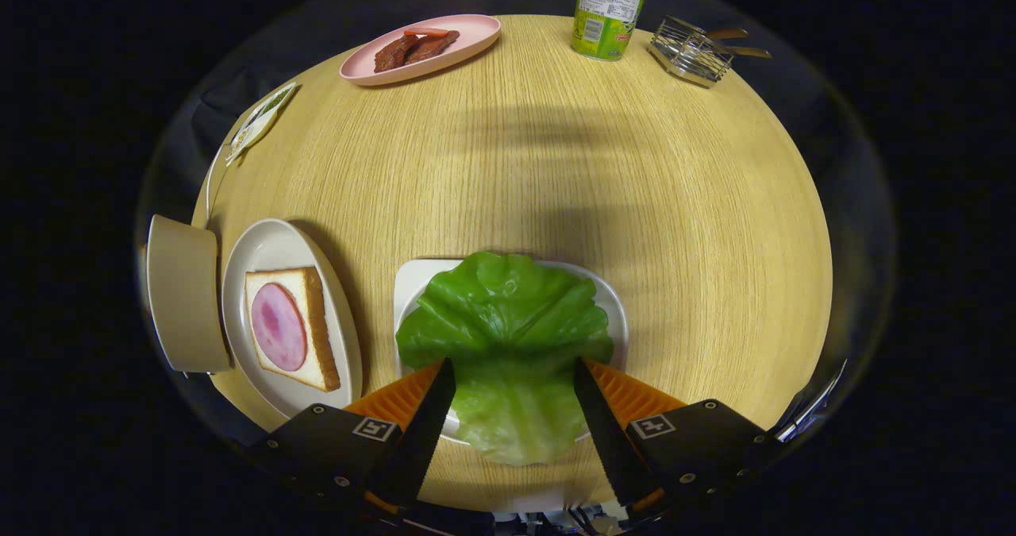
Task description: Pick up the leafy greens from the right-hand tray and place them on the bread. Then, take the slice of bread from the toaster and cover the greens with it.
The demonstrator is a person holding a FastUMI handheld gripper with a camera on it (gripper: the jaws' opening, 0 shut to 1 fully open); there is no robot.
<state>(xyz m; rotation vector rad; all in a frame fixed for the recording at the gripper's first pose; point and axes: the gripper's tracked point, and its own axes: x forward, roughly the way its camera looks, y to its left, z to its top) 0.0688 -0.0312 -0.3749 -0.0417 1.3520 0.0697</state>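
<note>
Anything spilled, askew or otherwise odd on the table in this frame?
Nothing spilled or broken. One oddity: the lettuce leaf overhangs its white tray on the near side, its stem end lying on the table. The tool is open, fingers either side of the leaf.

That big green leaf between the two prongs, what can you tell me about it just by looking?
The lettuce leaf is one broad, glossy green piece with a ruffled far edge and a paler stem end pointing toward the gripper. It lies flat on a small white tray on the wooden table, its stem end overhanging the tray's near rim. The open fingers straddle that narrower part; whether they touch it is unclear.
</note>
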